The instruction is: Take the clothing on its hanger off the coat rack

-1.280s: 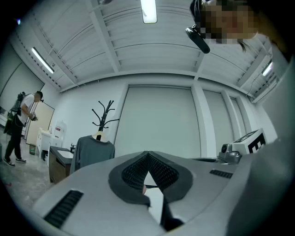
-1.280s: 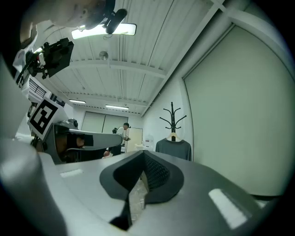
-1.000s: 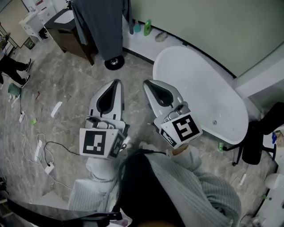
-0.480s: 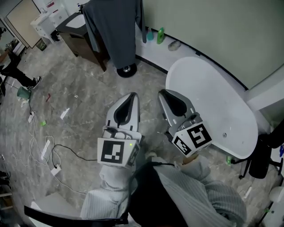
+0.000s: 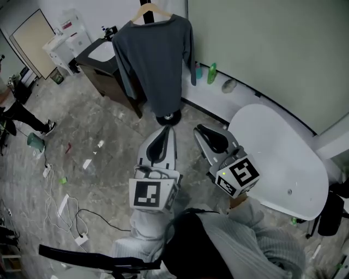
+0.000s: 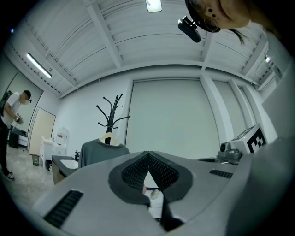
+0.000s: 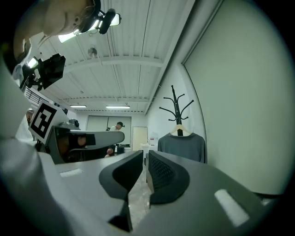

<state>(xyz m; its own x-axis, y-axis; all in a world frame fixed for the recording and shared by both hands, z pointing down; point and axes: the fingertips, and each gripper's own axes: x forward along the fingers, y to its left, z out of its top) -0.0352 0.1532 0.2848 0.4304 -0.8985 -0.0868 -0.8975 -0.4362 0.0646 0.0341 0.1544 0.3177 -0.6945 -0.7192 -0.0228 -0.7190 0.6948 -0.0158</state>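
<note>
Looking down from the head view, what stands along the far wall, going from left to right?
White cabinet → dark cabinet → grey shirt → green bottle → white table.

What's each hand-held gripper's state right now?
Left hand-held gripper: shut, empty.
Right hand-held gripper: jaws just opening, narrow gap, nothing between.

Grey cloth shirt (image 5: 155, 65) matt; wooden hanger (image 5: 158, 10); floor (image 5: 92, 125) glossy, seemingly stone.

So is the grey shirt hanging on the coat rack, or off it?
On. The dark grey long-sleeved shirt hangs on its pale hanger from the black branched coat rack.
</note>
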